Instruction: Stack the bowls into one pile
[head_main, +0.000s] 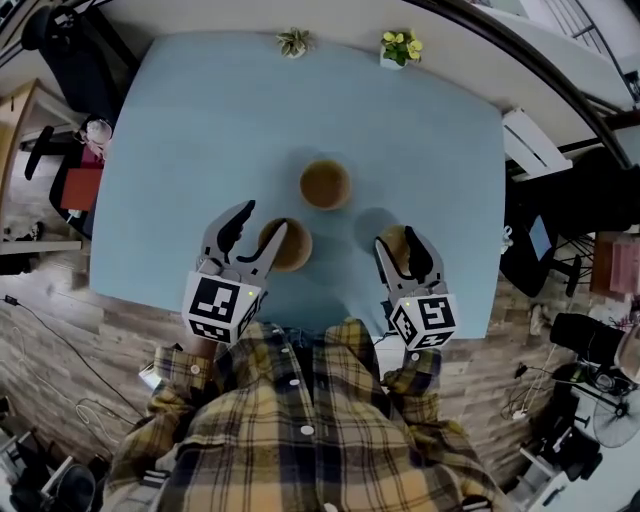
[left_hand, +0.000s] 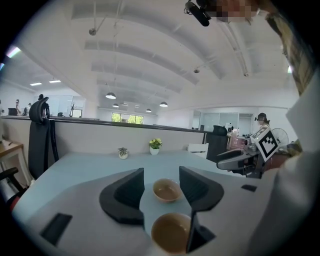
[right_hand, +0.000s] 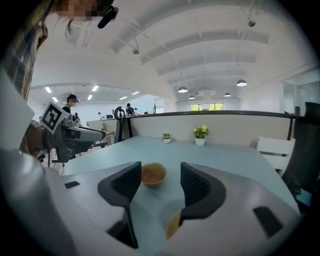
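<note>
**A:** How do the left tongs (left_hand: 161, 175) stand?

**B:** Released, jaws spread wide with nothing clamped. The right-hand jaw hangs over the rim of the near-left bowl (left_hand: 169, 234). I can't quite tell whether it touches, because the lens bends things badly down there.

**A:** And the right tongs (right_hand: 160, 170)?

**B:** Released too, jaws apart and gripping nothing. A sliver of the near-right bowl (right_hand: 173, 226) shows beneath the right-hand jaw.

**A:** Where do the bowls lie?

**B:** Take the centre bowl (head_main: 325, 184) as the mark. The near-left bowl sits just beside it, on its near side and a little to the left. The near-right bowl is on its near side to the right, somewhat farther off. In the head view the right tongs partly cover it. All three are brown and upright, each apart from the others, so none is stacked yet.

**A:** What do the gripper views show ahead?

**B:** Each frames the centre bowl between its open jaws, well out in front.

**A:** And the bench (head_main: 200, 120)?

**B:** Pale blue. Well beyond the centre bowl, at the far edge, stand a green potted plant (head_main: 294, 42) and a yellow-flowered potted plant (head_main: 401, 46).
</note>
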